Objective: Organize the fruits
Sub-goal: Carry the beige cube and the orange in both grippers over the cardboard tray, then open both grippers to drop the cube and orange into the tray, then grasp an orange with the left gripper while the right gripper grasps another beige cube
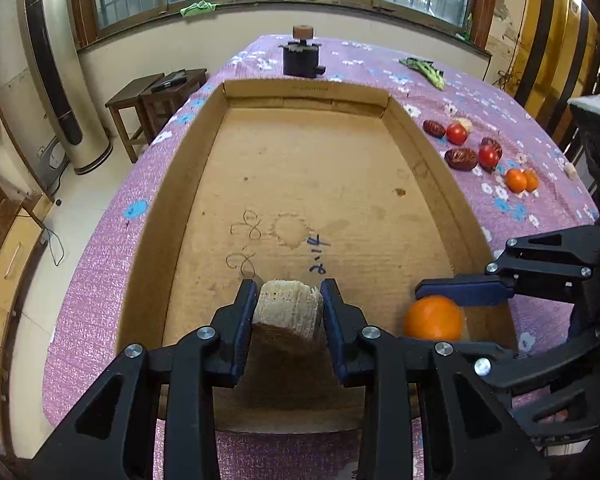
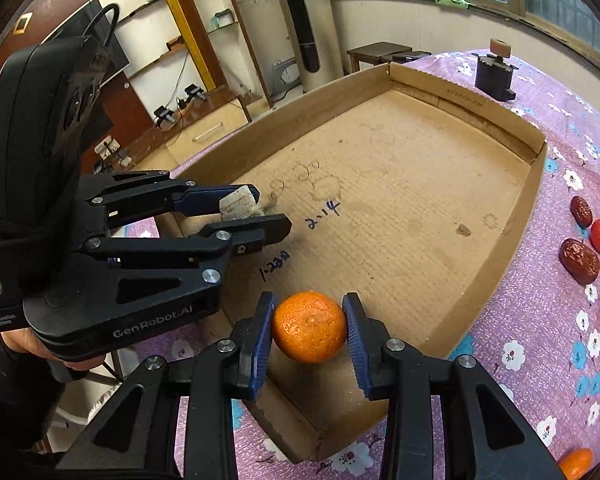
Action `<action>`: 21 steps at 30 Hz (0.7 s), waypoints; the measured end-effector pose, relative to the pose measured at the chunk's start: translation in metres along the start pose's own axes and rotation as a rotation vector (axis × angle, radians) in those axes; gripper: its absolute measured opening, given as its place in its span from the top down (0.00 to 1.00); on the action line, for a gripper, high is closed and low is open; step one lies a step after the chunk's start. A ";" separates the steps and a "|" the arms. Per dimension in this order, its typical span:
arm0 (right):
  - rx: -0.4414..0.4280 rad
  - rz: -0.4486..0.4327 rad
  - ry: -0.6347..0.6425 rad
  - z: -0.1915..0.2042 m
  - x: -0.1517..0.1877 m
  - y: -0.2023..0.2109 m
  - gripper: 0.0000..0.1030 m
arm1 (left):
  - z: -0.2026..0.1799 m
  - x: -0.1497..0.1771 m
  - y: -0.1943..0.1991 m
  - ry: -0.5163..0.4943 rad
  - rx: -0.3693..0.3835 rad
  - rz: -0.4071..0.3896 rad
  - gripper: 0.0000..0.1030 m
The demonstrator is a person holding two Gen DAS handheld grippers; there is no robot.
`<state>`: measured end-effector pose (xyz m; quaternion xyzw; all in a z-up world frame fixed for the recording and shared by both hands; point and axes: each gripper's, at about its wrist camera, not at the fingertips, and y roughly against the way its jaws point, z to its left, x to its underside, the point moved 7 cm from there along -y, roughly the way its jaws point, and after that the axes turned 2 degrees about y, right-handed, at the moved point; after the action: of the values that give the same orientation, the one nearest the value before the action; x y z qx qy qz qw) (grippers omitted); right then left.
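The left hand-held gripper [image 1: 288, 320] pinches a pale, rough-sided block [image 1: 288, 314], blunt and roughly cubic (what it is made of is hard to tell); its blue ribbed pads press both flanks, and it hangs over the near end of the cardboard tray [image 1: 172, 184]. The tray is shallow, brown and corrugated, with stains and pen scribbles on its floor. Its near left corner is hidden behind the black linkages.

Just right, the right hand-held gripper [image 2: 310, 330] has its jaws around a mandarin [image 2: 309, 326], round, pitted and bright orange. The left pad touches the peel, while a sliver of gap shows at the right pad, so the jaws stand slightly spread. The fruit sits in the tray's near right corner; whether it rests on the floor I cannot tell.

Farther right, on the desk [image 1: 100, 264] with its purple flowered cloth, lie wrinkled dark red dates [image 1: 460, 159], glossy cherry tomatoes [image 1: 456, 133] and small oranges [image 1: 515, 180], partly cut off at the right wrist view's edge.
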<state>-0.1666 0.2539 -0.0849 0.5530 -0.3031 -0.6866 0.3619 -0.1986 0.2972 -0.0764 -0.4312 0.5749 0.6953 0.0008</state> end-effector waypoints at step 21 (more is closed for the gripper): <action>0.074 -0.133 -0.079 -0.023 0.039 0.082 0.43 | -0.022 -0.013 0.028 -0.008 0.000 -0.054 0.58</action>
<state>-0.1362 0.1759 -0.0439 0.5573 -0.3049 -0.7186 0.2828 -0.1910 0.2765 -0.0454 -0.4437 0.5631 0.6968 0.0218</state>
